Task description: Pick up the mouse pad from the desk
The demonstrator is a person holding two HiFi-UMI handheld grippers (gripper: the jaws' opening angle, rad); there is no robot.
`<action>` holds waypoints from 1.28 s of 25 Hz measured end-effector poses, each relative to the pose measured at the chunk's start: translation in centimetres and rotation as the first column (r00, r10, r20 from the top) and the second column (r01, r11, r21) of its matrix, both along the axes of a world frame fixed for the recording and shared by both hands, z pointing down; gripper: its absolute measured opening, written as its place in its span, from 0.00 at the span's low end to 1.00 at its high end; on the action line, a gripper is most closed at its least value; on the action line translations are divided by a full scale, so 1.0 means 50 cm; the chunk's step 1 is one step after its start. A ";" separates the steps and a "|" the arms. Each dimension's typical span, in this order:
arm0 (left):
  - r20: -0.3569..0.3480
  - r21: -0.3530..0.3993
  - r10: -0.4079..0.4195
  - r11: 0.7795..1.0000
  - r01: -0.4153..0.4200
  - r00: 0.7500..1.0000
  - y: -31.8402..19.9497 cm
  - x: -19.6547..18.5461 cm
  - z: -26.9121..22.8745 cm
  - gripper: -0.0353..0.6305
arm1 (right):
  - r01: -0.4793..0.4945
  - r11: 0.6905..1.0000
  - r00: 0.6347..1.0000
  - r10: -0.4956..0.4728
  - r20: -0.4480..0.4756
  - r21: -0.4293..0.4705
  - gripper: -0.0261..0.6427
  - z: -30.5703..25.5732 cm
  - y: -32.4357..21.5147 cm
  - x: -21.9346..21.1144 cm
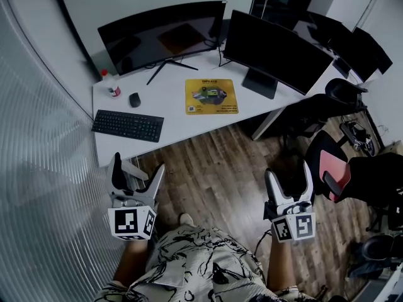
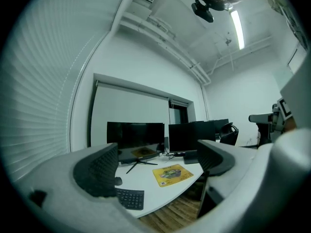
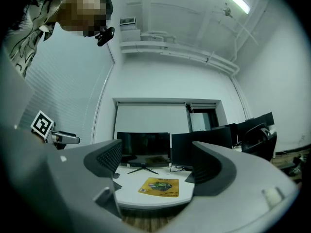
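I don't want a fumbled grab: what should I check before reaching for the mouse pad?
1. Mouse pad flat on the desk, uncovered: ok.
2. Left claw open, empty: ok.
3. Right claw open, empty: ok.
4. Claws at the pad: not ok; both are short of the desk, over the floor.
5. Mouse clear of the pad: ok.
6. Pad edge easy to lift: cannot tell.

The white desk [image 1: 176, 119] looks smooth and matt, the floor [image 1: 214, 168] wood-grained, the monitor [image 1: 160, 33] screen glossy.
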State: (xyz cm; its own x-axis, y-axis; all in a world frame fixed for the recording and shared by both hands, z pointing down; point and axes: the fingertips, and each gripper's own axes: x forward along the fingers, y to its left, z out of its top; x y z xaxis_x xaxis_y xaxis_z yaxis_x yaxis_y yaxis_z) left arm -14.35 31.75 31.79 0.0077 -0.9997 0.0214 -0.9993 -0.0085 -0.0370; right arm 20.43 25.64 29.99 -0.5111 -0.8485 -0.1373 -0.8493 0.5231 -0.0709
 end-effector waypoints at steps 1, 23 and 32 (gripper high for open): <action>-0.002 0.004 -0.001 1.000 0.001 1.000 -0.004 -0.008 -0.001 0.80 | -0.005 1.000 1.000 0.005 0.001 0.004 0.70 -0.002 -0.002 -0.007; -0.039 -0.030 0.047 0.998 -0.048 0.998 -0.103 -0.071 0.064 0.83 | -0.053 0.998 0.999 0.052 -0.011 -0.024 0.75 0.034 -0.050 -0.078; -0.004 -0.042 0.022 0.999 -0.022 1.000 -0.231 -0.055 0.050 0.86 | 0.004 1.000 1.000 -0.003 0.024 -0.029 0.75 0.049 -0.213 -0.075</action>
State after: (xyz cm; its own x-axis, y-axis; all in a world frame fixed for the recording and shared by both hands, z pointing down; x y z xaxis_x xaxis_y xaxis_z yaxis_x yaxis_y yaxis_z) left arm -17.12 20.22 34.29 0.0296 -0.9976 0.0632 -0.9990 -0.0318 -0.0329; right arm 16.69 15.00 32.43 -0.5109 -0.8506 -0.1247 -0.8454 0.5234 -0.1064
